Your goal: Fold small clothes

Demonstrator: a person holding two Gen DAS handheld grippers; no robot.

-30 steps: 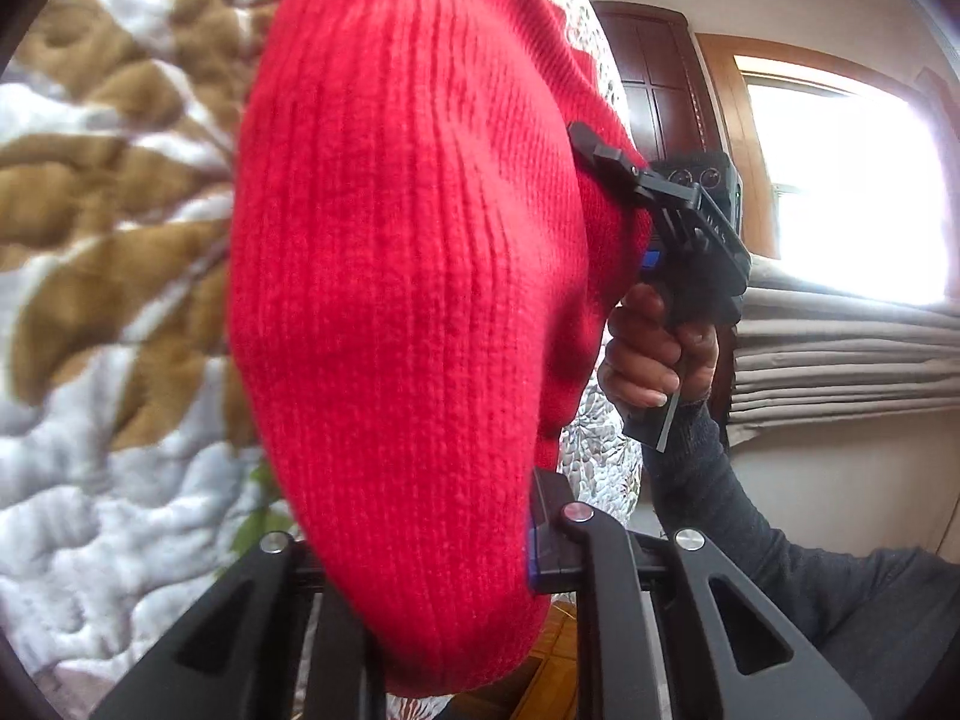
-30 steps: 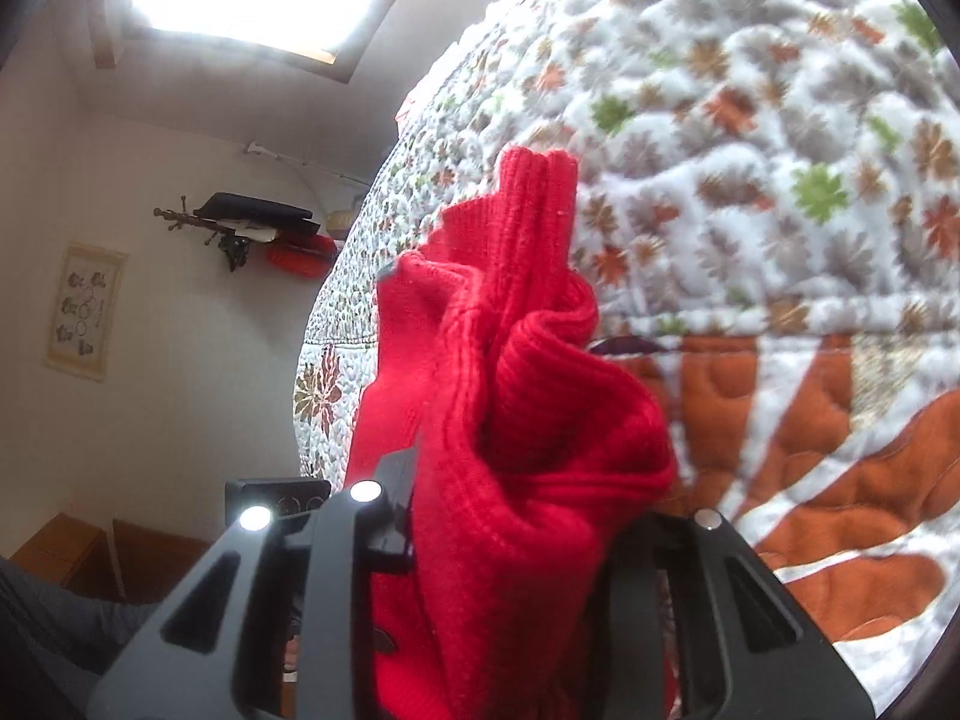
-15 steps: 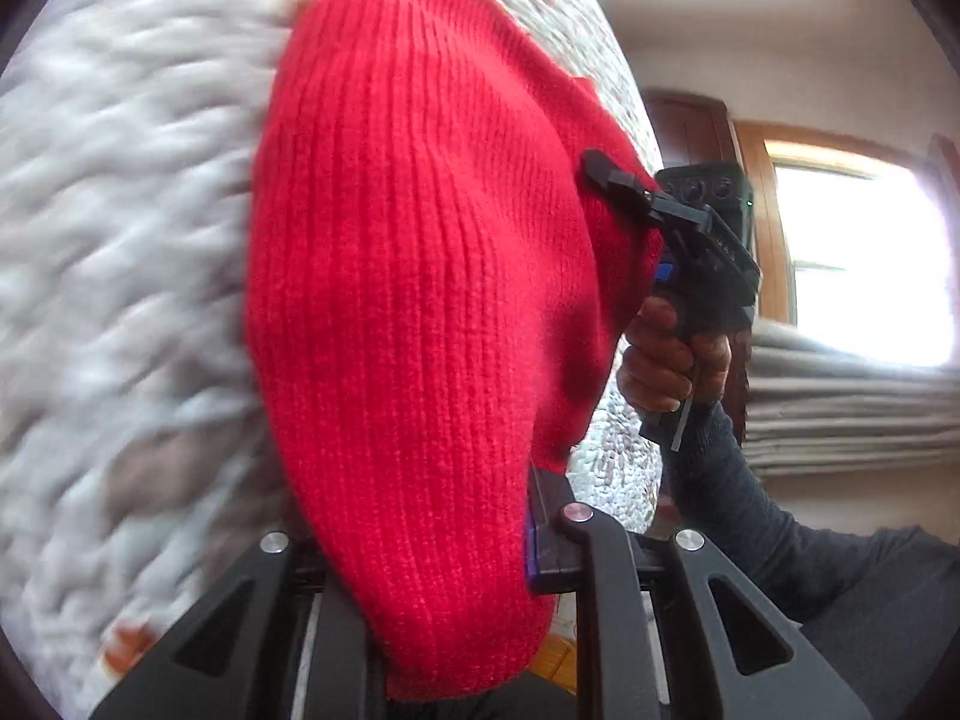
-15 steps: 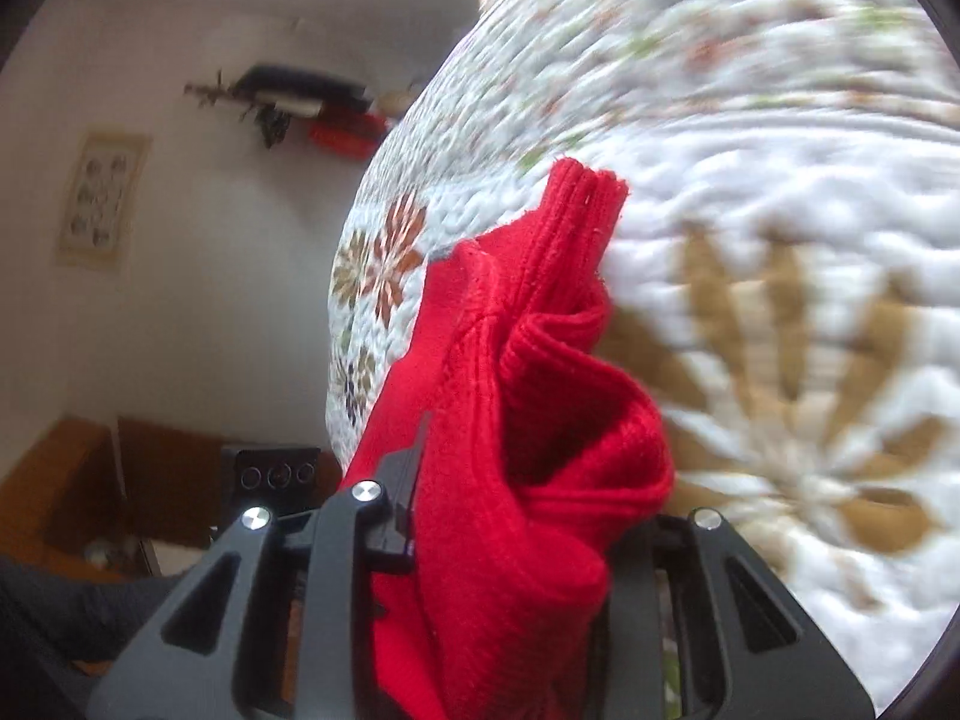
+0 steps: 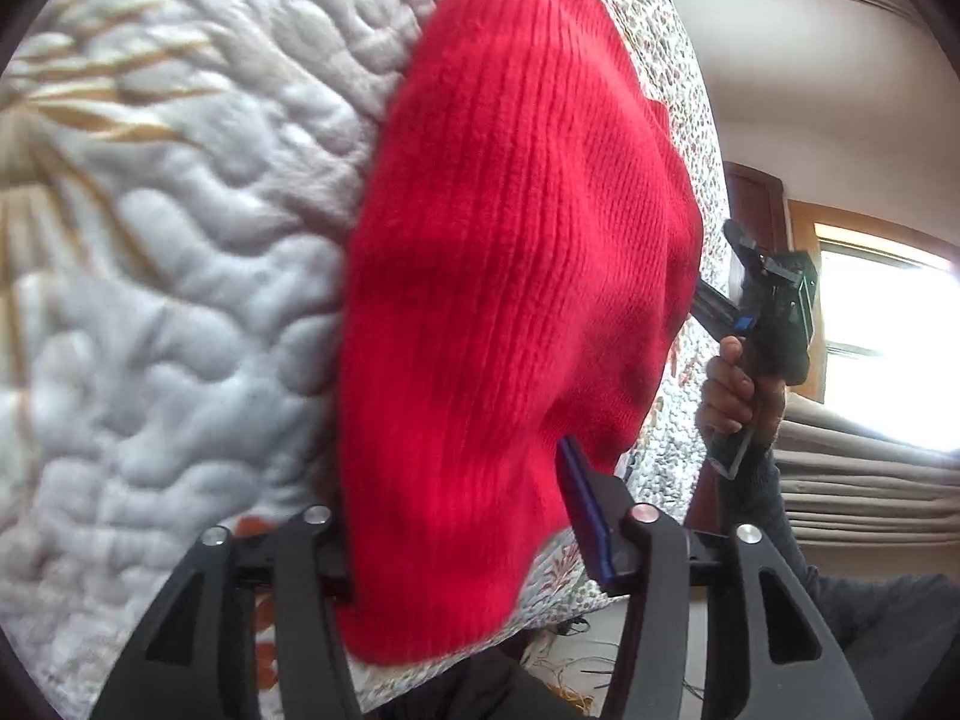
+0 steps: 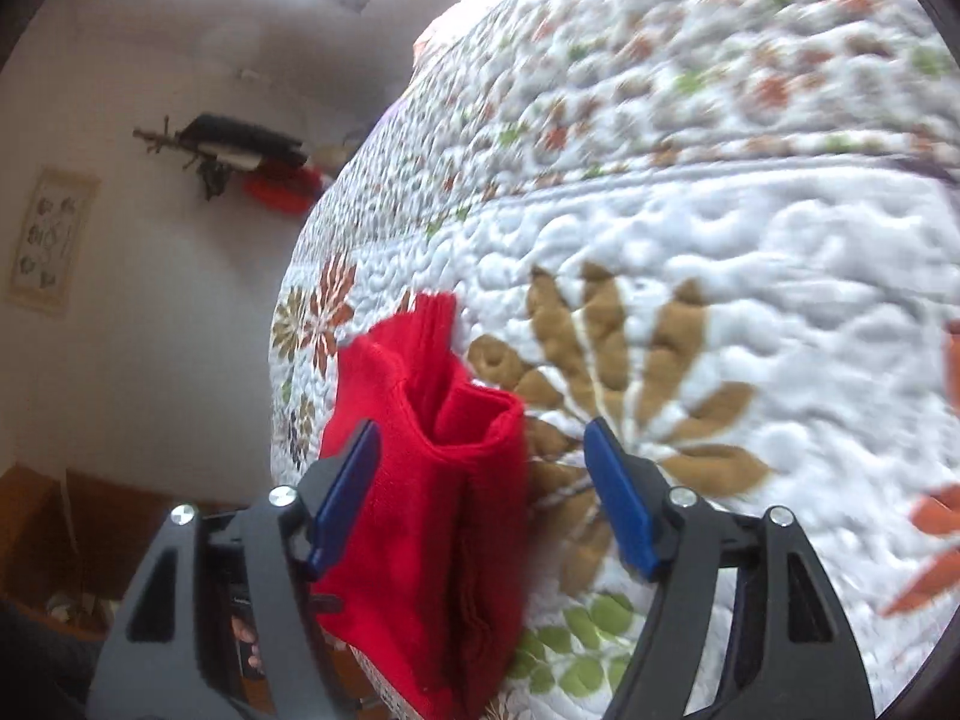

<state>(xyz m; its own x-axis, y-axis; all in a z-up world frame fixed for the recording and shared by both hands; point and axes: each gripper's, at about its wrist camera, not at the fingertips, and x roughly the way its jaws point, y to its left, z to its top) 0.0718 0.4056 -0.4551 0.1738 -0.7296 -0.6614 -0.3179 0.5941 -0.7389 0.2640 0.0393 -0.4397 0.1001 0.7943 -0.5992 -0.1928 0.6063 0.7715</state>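
Note:
A red knit garment (image 5: pixel 510 300) lies folded on the flowered quilt (image 5: pixel 180 300). In the left wrist view it fills the gap of my left gripper (image 5: pixel 456 480), which is open; the right blue pad stands clear of the cloth and the left finger is hidden behind it. In the right wrist view the garment (image 6: pixel 432 480) lies on the quilt (image 6: pixel 720 240) between the spread blue pads of my right gripper (image 6: pixel 480 426), nearer the left pad. That open right gripper (image 5: pixel 723 267), held by a hand (image 5: pixel 732 384), shows at the garment's far edge.
The quilt's edge drops off close to both grippers. A dark sleeve (image 5: pixel 780 540) reaches in from the right. Beyond are a bright window (image 5: pixel 888 348), stacked pale fabric (image 5: pixel 870 480), a wooden door (image 5: pixel 753 210), a wall shelf (image 6: pixel 240 144) and a framed picture (image 6: pixel 51 240).
Both grippers have opened and let go of the red garment, which has come down from being held up and now rests on the quilt.

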